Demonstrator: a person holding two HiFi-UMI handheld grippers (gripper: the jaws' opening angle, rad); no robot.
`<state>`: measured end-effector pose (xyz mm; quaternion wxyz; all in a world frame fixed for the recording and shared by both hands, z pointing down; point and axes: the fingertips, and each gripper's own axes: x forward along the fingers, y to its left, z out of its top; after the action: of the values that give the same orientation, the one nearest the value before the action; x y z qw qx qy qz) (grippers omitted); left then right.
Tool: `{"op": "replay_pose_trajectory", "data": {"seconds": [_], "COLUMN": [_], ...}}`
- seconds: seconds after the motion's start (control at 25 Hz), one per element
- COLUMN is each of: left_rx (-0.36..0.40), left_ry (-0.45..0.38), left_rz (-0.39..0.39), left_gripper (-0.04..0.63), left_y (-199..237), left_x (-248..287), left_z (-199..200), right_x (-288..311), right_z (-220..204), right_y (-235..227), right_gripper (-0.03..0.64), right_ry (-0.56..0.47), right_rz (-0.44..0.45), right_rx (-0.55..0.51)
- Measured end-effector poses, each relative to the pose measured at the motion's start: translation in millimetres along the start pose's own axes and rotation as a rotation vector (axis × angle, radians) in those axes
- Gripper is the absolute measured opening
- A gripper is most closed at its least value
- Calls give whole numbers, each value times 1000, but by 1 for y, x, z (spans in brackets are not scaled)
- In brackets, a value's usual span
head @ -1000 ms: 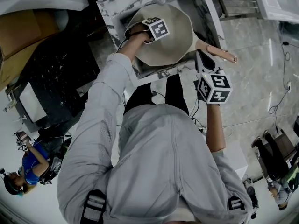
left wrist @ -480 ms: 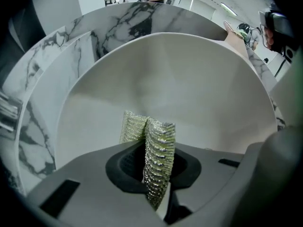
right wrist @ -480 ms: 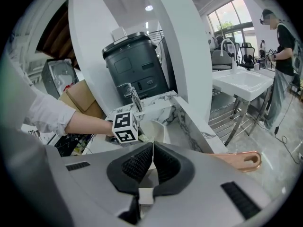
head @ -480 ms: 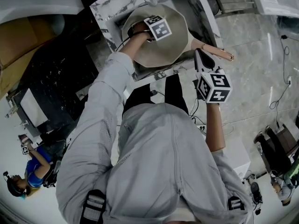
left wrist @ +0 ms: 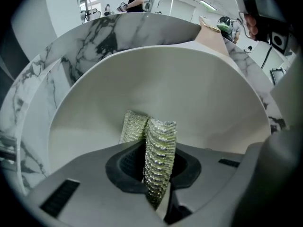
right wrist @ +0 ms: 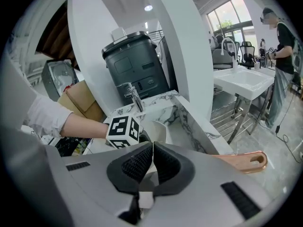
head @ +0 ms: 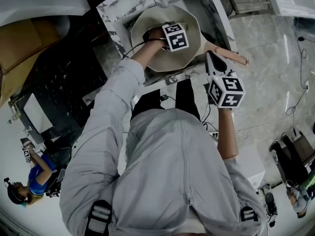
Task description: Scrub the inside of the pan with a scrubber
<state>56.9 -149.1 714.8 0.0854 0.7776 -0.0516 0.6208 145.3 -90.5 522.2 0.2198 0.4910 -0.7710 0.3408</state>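
Left gripper view only: left tongs (left wrist: pixel 154 167) clamp the scrubber (left wrist: pixel 161 136) inside the pan (left wrist: pixel 208 98). Right tongs (right wrist: pixel 152 163) are clenched, empty.

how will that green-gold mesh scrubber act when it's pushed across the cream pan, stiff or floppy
Probably floppy: the green-gold mesh scrubber is folded in the left gripper and its free end flares loosely. Likely light, a thin knit sheet. It may drag rather than slide on the smooth cream pan, given its ridged weave.

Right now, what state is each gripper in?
Left gripper: shut on the scrubber, inside the pan.
Right gripper: shut, holding nothing.
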Motion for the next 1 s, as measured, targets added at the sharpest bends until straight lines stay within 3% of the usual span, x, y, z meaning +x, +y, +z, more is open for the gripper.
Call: {"op": "replay_pose_trajectory", "data": {"seconds": [0.36,0.52,0.76,1.0], "left_rx": [233,285,238,151], "left_ry": [31,66,115,174], "left_rz": [-27,-68,-170,-159], "left_gripper": [69,69,69,69], "left_y": [-50,-70,-88,-76], "left_x": [-5,-6,-6,-6], "left_z": [-1,-15,-47,-85], "right_x": [5,6,8,6], "right_z": [1,-2,-4,-8], "right_y": [12,19,29,38], "right_gripper": [35,35,35,35], "right_ry": [-6,-4,-11,-10], "right_rz": [10,12,21,28], "right_rx": [-5,-6,0,-2]}}
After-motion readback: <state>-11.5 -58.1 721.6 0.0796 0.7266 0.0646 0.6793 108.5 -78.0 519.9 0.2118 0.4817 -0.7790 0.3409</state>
